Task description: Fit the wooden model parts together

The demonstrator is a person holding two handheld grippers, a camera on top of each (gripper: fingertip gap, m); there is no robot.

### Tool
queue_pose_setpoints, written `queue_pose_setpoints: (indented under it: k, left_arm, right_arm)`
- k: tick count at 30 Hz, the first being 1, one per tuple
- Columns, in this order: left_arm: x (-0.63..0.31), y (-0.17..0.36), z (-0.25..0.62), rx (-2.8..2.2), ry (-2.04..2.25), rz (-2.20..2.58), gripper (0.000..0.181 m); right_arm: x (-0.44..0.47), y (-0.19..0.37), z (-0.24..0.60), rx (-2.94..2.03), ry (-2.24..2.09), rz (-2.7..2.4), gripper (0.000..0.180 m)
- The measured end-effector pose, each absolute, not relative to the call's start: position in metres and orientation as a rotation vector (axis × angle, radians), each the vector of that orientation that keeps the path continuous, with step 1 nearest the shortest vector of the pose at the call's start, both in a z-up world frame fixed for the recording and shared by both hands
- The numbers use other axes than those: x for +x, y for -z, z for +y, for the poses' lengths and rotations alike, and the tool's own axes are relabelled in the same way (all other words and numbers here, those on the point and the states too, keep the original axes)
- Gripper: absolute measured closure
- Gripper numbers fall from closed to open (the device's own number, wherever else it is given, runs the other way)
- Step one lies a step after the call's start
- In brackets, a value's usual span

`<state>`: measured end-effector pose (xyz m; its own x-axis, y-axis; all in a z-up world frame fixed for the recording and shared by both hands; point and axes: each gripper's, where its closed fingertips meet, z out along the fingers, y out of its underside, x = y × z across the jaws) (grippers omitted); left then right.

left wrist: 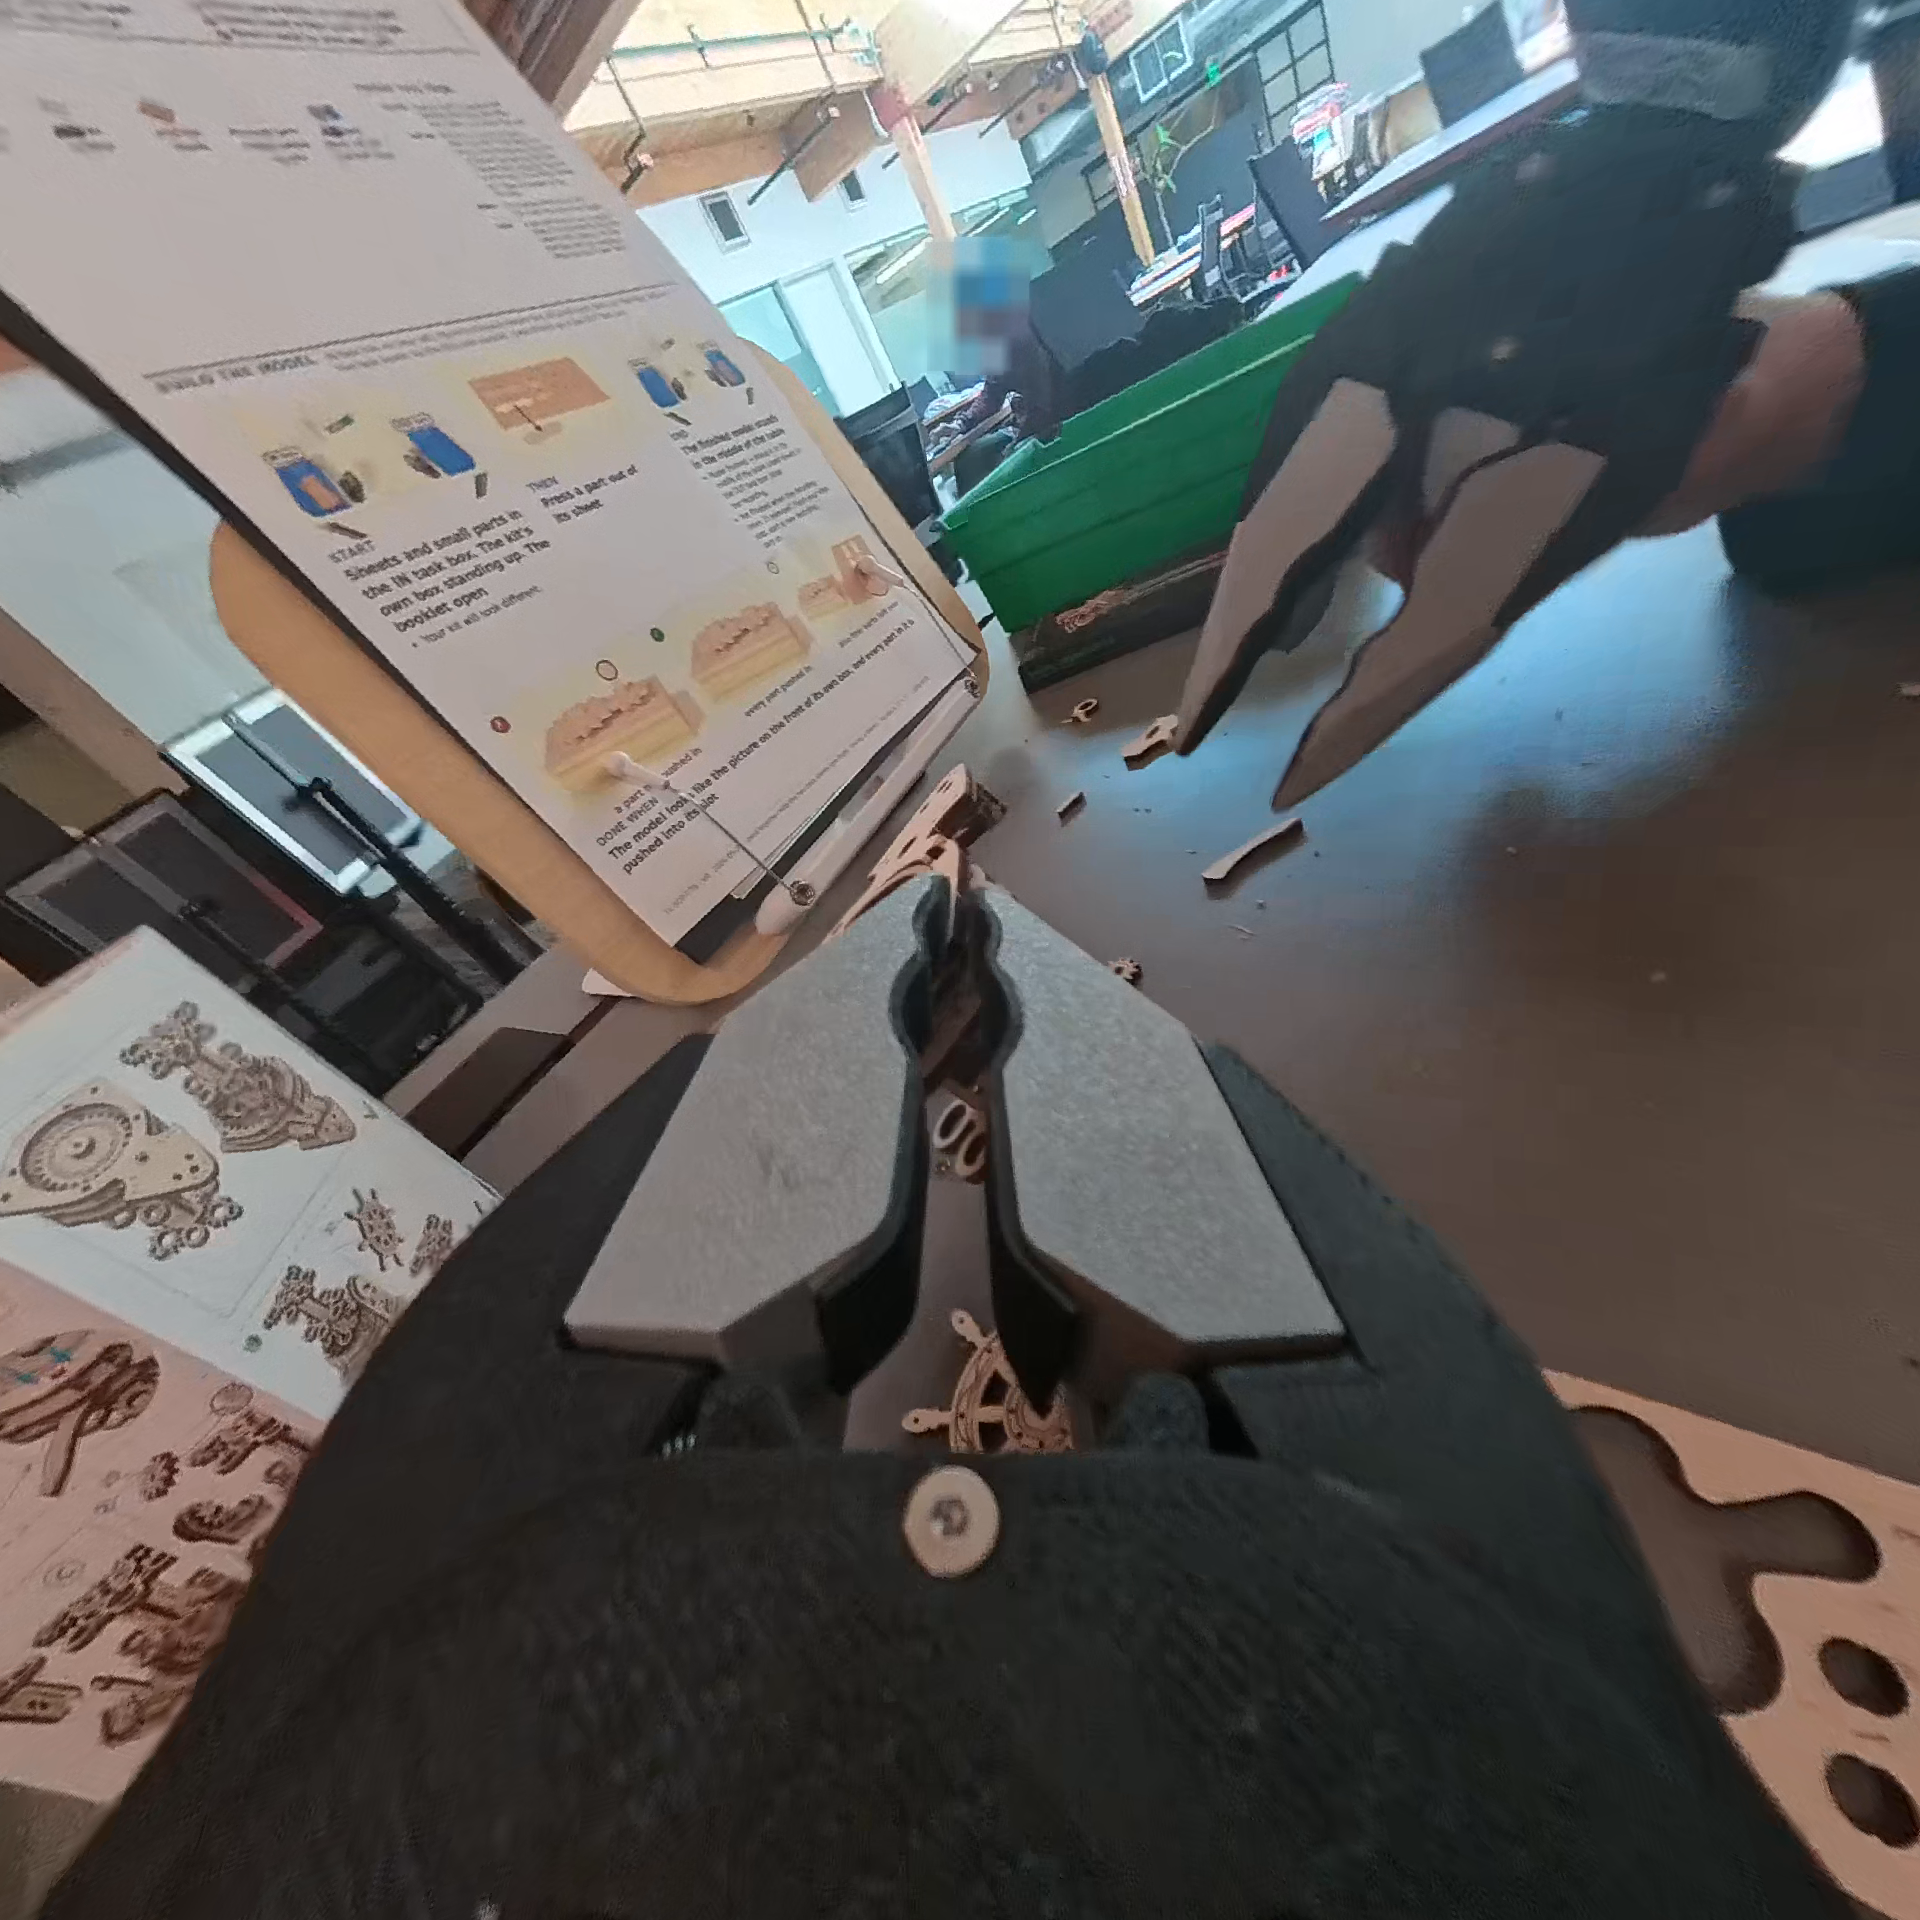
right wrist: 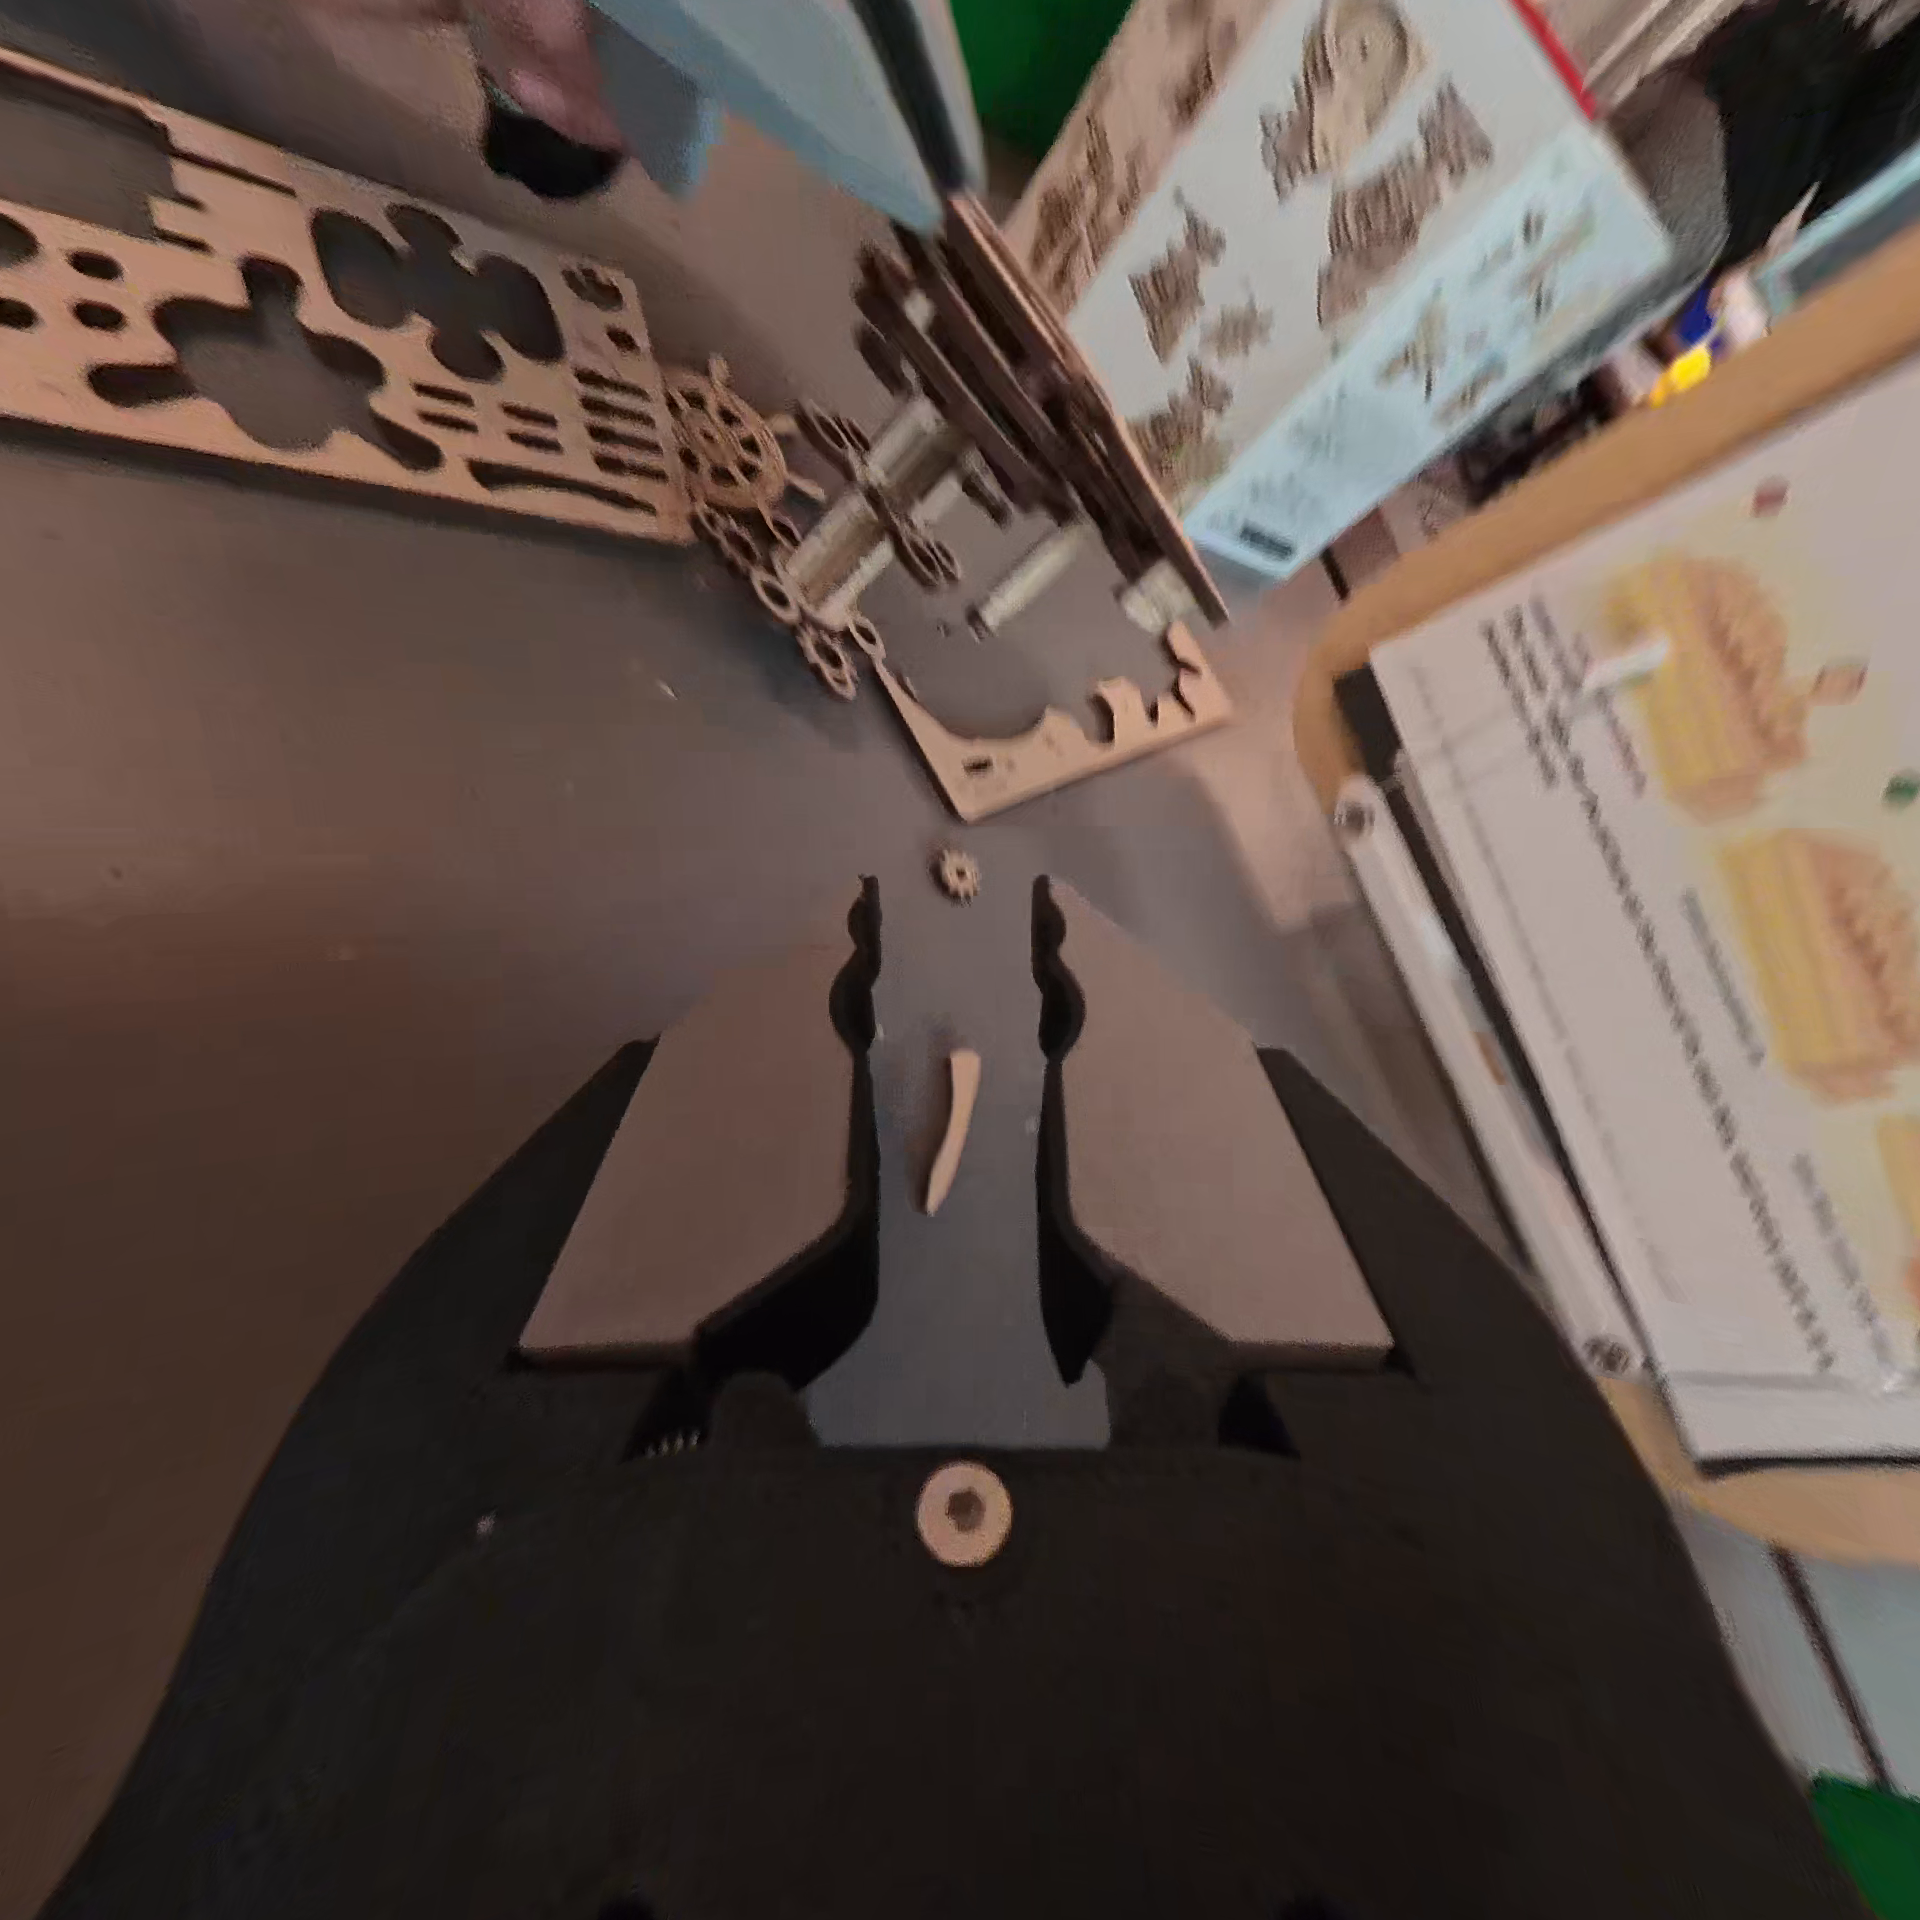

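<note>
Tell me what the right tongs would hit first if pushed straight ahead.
Probably the small wooden gear, lying just past the open right tongs. Beyond it sits the corner of the wooden model. Depth is uncertain, so the tongs might pass above the gear.

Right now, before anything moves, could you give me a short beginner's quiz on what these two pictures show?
1. True or false: the right hand-held gripper is open.
2. What lies on the table between its fingers? A) a curved wooden sliver; B) a metal screw; C) a coin.
3. Fill in: the left hand-held gripper is shut on the ____.

Key: 1 true, there is a clear gap between its fingers. 2 A, with a small gear lying just ahead of the tips. 3 wooden model, part-built.
</note>
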<state>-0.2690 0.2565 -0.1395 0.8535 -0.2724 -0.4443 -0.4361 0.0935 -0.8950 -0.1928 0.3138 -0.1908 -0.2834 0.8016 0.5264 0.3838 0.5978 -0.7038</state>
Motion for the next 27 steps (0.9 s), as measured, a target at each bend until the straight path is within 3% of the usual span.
queue_pose_setpoints:
  k: [9, 27]
  left_arm:
    - [-0.294, 0.135, 0.259, -1.586, 0.290, 0.351, 0.181]
    - [-0.305, 0.136, 0.247, -1.602, 0.593, 0.342, 0.181]
  right_arm:
    - [-0.252, 0.160, 0.278, -0.679, -0.373, -1.803, 0.150]
    - [-0.302, 0.159, 0.253, -0.365, -0.053, -1.720, 0.159]
